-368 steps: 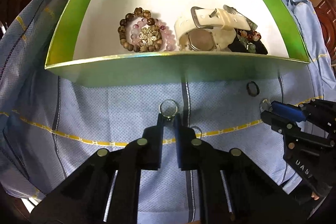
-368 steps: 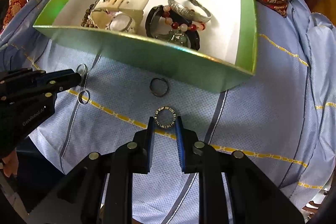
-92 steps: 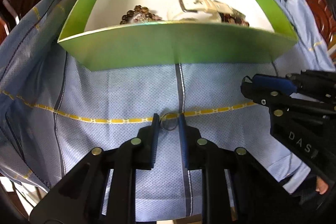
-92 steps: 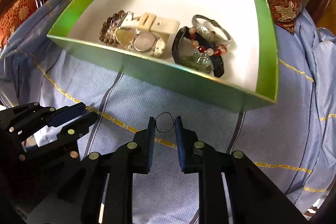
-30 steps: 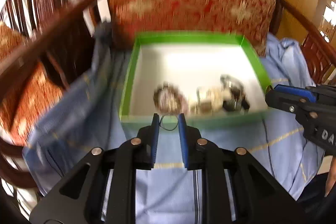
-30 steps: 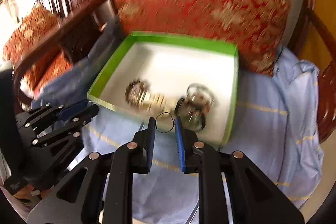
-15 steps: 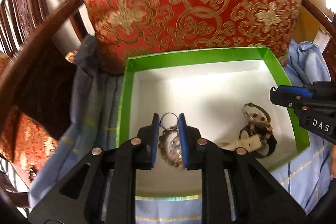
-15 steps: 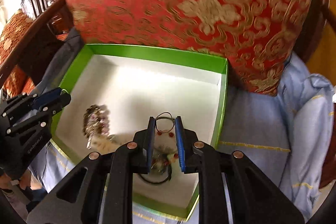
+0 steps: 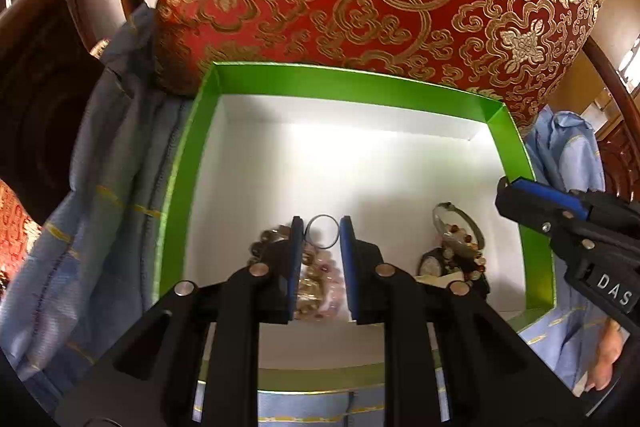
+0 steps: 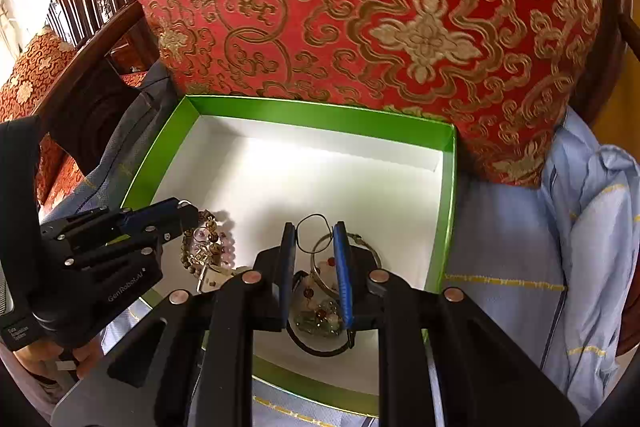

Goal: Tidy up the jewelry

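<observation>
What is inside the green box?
Inside the green box lie a beaded bracelet, a silver bangle and a dark watch. The grippers cover part of the pile, so more may hide there.

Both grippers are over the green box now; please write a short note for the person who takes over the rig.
Left gripper: shut on a silver ring, above the beaded bracelets.
Right gripper: shut on a thin dark ring, above the silver bangle.
Green box: bracelets, bangle and a watch lie near its front wall.
Done: both rings carried over the box.
Left: release both rings inside.
</observation>
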A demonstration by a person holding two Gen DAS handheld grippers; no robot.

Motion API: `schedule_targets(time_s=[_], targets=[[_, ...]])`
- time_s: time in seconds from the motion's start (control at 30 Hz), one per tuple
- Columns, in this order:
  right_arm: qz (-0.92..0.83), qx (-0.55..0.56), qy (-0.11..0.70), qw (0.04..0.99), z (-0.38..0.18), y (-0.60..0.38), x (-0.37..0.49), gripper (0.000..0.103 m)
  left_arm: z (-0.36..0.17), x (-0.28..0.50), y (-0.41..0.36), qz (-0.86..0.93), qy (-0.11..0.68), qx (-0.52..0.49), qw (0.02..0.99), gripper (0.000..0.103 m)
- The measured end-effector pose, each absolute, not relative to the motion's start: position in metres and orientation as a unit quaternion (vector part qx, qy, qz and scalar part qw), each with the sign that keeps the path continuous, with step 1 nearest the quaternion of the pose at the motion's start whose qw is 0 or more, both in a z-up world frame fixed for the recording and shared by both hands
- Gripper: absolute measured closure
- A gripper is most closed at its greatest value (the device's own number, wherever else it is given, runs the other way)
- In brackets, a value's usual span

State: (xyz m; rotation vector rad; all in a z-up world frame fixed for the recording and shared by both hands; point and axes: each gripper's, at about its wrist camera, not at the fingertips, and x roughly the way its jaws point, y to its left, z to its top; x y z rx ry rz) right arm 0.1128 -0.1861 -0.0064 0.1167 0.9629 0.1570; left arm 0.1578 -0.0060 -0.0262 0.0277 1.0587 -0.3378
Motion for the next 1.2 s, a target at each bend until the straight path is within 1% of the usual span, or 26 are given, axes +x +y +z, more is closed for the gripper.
schedule_targets(time_s=[0.07,0.17,0.2,0.23,0.27,0.3,0.33,0.37,0.4,0.43,0.47,0.5,0.63,0.73,0.8,1.03,1.2], targets=[[0.070,0.057,0.470,0.878,-0.012,-0.190,0.113,0.083,-0.032,0.160,-0.004,-0.161,0.518,-0.001,0.840,0.084],[0.065,0.055,0.494,0.865,-0.026,-0.194,0.116,0.083,-0.037,0.161,-0.005,-0.150,0.518,0.009,0.842,0.083],[0.059,0.050,0.500,0.863,-0.030,-0.194,0.116,0.078,-0.038,0.163,-0.005,-0.147,0.516,0.013,0.844,0.079],[0.053,0.046,0.503,0.861,-0.032,-0.195,0.116,0.070,-0.039,0.162,-0.005,-0.141,0.512,0.018,0.847,0.059],[0.049,0.044,0.504,0.861,-0.033,-0.196,0.115,0.068,-0.039,0.162,-0.004,-0.136,0.509,0.022,0.850,0.045],[0.049,0.045,0.502,0.863,-0.032,-0.197,0.113,0.063,-0.039,0.161,-0.004,-0.134,0.507,0.025,0.851,0.044],[0.048,0.046,0.500,0.863,-0.032,-0.197,0.113,0.053,-0.037,0.160,-0.003,-0.132,0.503,0.032,0.854,0.044],[0.045,0.047,0.498,0.865,-0.031,-0.198,0.112,0.046,-0.036,0.158,-0.003,-0.132,0.501,0.035,0.855,0.042],[0.039,0.049,0.495,0.867,-0.028,-0.199,0.110,0.035,-0.033,0.155,-0.003,-0.131,0.494,0.040,0.858,0.039],[0.040,0.056,0.490,0.869,-0.025,-0.202,0.107,0.031,-0.028,0.151,-0.002,-0.128,0.486,0.047,0.864,0.029],[0.041,0.062,0.487,0.870,-0.023,-0.203,0.106,0.029,-0.023,0.147,-0.003,-0.126,0.476,0.053,0.869,0.021],[0.041,0.064,0.485,0.871,-0.022,-0.204,0.105,0.028,-0.019,0.144,-0.003,-0.124,0.469,0.056,0.872,0.019],[0.004,0.050,0.444,0.895,-0.003,-0.206,0.090,0.010,-0.002,0.131,-0.003,-0.126,0.449,0.057,0.883,0.006],[-0.013,0.048,0.403,0.914,0.012,-0.207,0.079,0.004,0.005,0.128,-0.003,-0.136,0.453,0.048,0.880,0.006],[-0.018,0.051,0.390,0.919,0.018,-0.207,0.074,0.004,0.011,0.123,-0.002,-0.133,0.447,0.045,0.884,0.005],[-0.016,0.025,0.407,0.913,0.013,-0.193,0.076,0.004,0.015,0.118,0.000,-0.127,0.447,0.045,0.884,0.005],[-0.018,0.011,0.403,0.915,0.011,-0.189,0.071,0.004,0.012,0.120,0.002,-0.125,0.448,0.051,0.884,0.005]])
